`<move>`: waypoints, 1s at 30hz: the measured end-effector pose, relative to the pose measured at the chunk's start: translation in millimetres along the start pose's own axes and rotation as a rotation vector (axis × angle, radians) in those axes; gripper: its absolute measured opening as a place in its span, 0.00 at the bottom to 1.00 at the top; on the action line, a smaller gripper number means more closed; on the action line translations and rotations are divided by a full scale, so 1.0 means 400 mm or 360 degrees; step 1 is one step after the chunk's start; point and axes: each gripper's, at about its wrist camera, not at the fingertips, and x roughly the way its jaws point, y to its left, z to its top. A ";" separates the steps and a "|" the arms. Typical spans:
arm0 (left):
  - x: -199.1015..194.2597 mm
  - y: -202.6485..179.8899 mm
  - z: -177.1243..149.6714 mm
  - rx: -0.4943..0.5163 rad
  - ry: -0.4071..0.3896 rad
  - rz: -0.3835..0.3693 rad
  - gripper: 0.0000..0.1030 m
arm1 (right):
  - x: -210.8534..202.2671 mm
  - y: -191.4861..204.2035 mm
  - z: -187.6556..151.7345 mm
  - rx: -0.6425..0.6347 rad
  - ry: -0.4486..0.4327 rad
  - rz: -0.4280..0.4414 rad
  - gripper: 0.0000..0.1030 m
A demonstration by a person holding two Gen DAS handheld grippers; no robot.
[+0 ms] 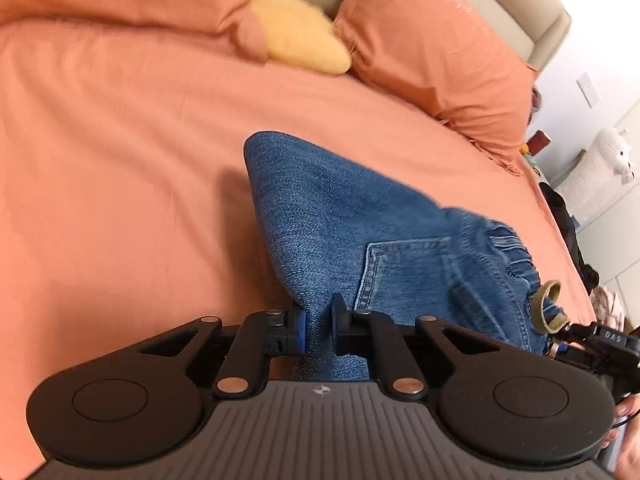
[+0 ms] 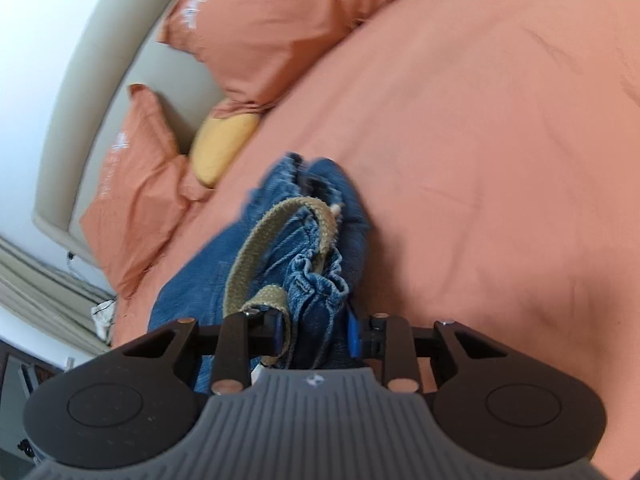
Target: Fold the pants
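Blue denim pants (image 1: 344,232) hang lifted above an orange bed (image 1: 120,160), back pocket (image 1: 404,276) showing. My left gripper (image 1: 319,330) is shut on a fold of the denim. My right gripper (image 2: 316,334) is shut on the gathered elastic waistband (image 2: 320,284), with the khaki drawstring (image 2: 256,248) looped over its left finger. The right gripper (image 1: 596,340) also shows at the right edge of the left wrist view, by the waistband. The lower legs of the pants are hidden.
Orange pillows (image 1: 432,48) and a yellow cushion (image 1: 300,32) lie at the beige headboard (image 2: 80,92). A white plush toy (image 1: 612,156) and dark items stand beside the bed on the right. The bed's edge runs along the right of the left wrist view.
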 end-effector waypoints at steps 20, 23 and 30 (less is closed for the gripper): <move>-0.613 0.209 0.034 0.0270 -0.0025 0.0334 0.10 | -0.050 0.538 -0.410 -0.0218 0.0167 0.0278 0.23; -0.653 0.298 0.009 0.0197 -0.0050 0.0360 0.10 | -0.020 0.616 -0.491 -0.0316 0.0191 0.0277 0.23; -0.643 0.498 -0.092 0.0063 -0.0040 0.0411 0.10 | 0.086 0.685 -0.667 -0.0402 0.0320 0.0191 0.23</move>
